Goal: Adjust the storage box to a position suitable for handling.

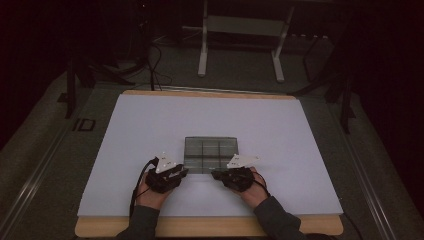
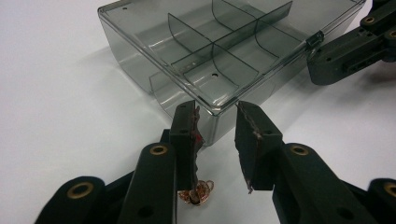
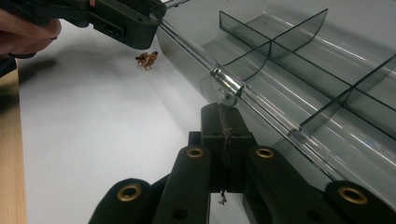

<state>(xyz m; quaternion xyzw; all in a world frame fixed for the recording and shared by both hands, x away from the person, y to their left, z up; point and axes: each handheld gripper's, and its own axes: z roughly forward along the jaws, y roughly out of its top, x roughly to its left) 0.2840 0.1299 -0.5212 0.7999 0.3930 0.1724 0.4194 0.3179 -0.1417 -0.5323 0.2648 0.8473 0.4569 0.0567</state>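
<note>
Two dark sleeves come up from the bottom edge of the high view, each hand wrapped around a black gripper at the near side of a white mat that covers a wooden table. Between the two grippers sits a smoky, see-through plastic organiser box, low and square, split by thin dividers into several compartments (all of them look bare from above).

Seen from the left gripper view, the left gripper has its jaws standing apart, with the near corner of the box in the gap between them; the pads do not press on the plastic, though the left-hand pad is very close to the wall. Just below that jaw, on the mat, lies a small tangle of copper-coloured wire. The same tangle shows in the right gripper view as a tiny reddish-brown clump beside the box's wall, under the left gripper's dark body.

Over on the right gripper view, the right gripper has its jaws pressed together, pad against pad, with their tips right at the small clear latch on the box's front edge. Whether the tips pinch the latch or merely touch it I cannot tell.
</note>
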